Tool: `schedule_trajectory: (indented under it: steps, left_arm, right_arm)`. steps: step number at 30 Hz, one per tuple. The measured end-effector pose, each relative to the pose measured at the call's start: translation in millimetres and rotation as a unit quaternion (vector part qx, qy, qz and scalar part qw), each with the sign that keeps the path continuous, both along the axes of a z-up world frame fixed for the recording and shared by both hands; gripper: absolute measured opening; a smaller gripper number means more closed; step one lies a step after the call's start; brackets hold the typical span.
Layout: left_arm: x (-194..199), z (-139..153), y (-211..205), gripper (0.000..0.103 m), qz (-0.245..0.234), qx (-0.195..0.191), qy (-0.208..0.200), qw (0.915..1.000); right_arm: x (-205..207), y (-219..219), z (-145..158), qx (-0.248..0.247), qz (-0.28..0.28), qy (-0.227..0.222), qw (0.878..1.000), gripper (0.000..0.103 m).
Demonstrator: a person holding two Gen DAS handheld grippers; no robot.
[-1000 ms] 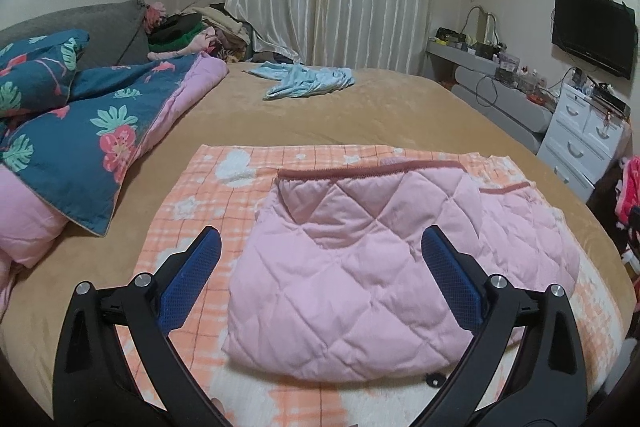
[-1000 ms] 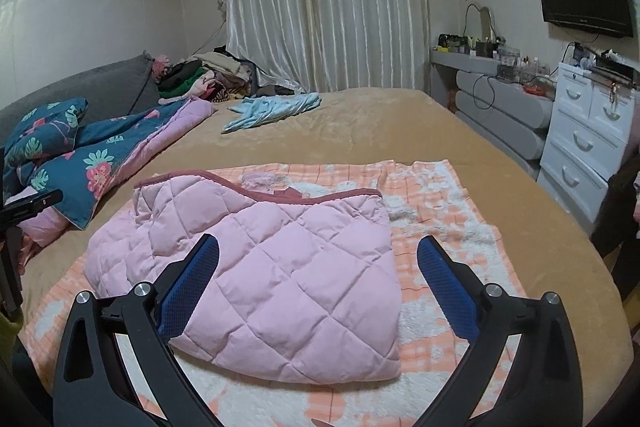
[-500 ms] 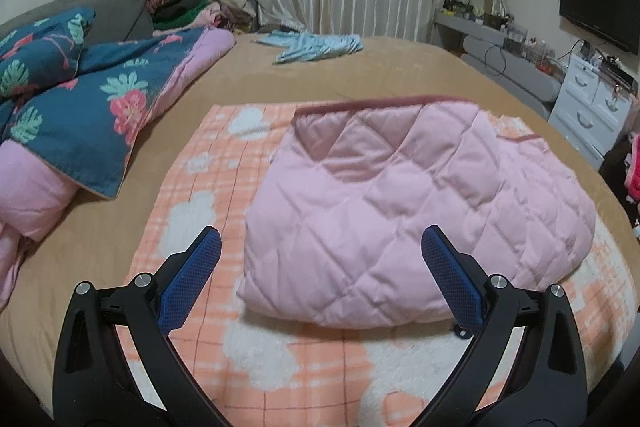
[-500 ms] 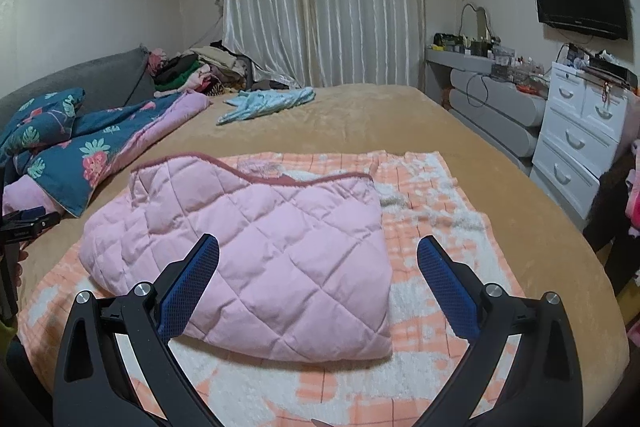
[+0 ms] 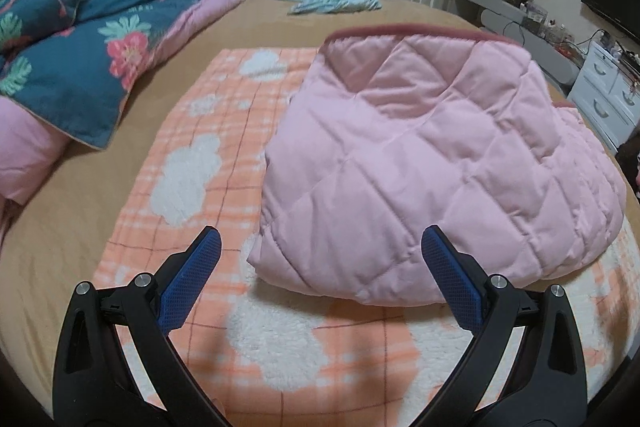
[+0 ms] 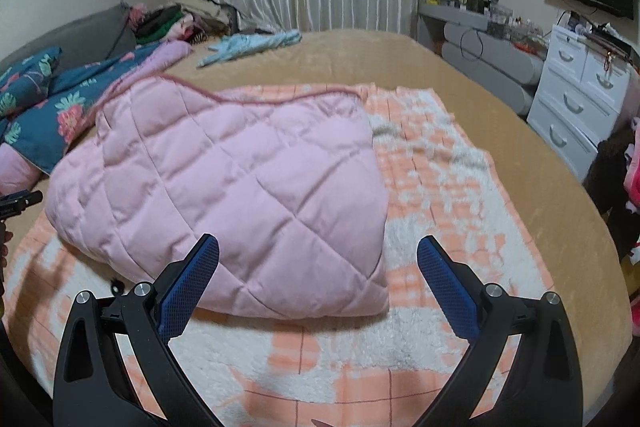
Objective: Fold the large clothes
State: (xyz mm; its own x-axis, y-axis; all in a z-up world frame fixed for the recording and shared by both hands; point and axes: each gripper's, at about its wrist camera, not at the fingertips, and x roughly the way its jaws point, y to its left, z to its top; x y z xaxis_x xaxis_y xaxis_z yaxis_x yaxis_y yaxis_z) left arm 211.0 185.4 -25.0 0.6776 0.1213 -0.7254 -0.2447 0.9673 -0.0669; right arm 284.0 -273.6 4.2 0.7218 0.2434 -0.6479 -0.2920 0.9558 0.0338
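Observation:
A pink quilted garment (image 5: 432, 163) with a dark pink trim lies folded into a thick bundle on an orange-and-white checked fleece blanket (image 5: 208, 163). My left gripper (image 5: 320, 267) is open just in front of the bundle's near left corner, holding nothing. In the right wrist view the same garment (image 6: 240, 187) fills the middle, and my right gripper (image 6: 318, 267) is open at its near right corner, also empty. Both sets of blue pads sit apart from the cloth. A black tip of the left gripper's body (image 6: 18, 203) shows at the left edge.
The tan bed (image 6: 380, 59) carries a teal floral duvet (image 5: 80, 67) with pink lining at the left, a light blue garment (image 5: 332, 1) further back, and a clothes pile by the curtains. White drawers (image 6: 576, 99), a grey shelf and a wall TV stand at the right.
Both grippers have moved forward and down towards the folded pink garment, which now looks larger and nearer. Both stay open and the garment has not moved.

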Motion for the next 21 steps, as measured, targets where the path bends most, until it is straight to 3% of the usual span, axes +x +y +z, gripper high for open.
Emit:
schedule_trajectory:
  steps: [8, 14, 18, 21]
  left_arm:
    - [25.4, -27.2, 26.9, 0.094, -0.004, -0.073, -0.006, 0.9973]
    - [42.5, -33.2, 21.8, 0.092, -0.035, -0.086, -0.011, 0.9956]
    - [48.0, -33.0, 14.6, 0.049, -0.043, -0.079, -0.014, 0.9959]
    - [47.2, -26.8, 2.8, 0.031, -0.052, -0.046, -0.023, 0.9973]
  right_arm:
    - [34.5, -1.8, -31.9, -0.003, -0.01, 0.043, 0.999, 0.099]
    - [63.2, -1.8, -52.6, -0.008, -0.014, 0.071, 0.997, 0.099]
    - [69.5, 2.8, -60.0, -0.001, 0.0, 0.069, 0.998, 0.097]
    - [68.1, 5.7, -60.6, 0.015, -0.002, 0.063, 0.998, 0.083]
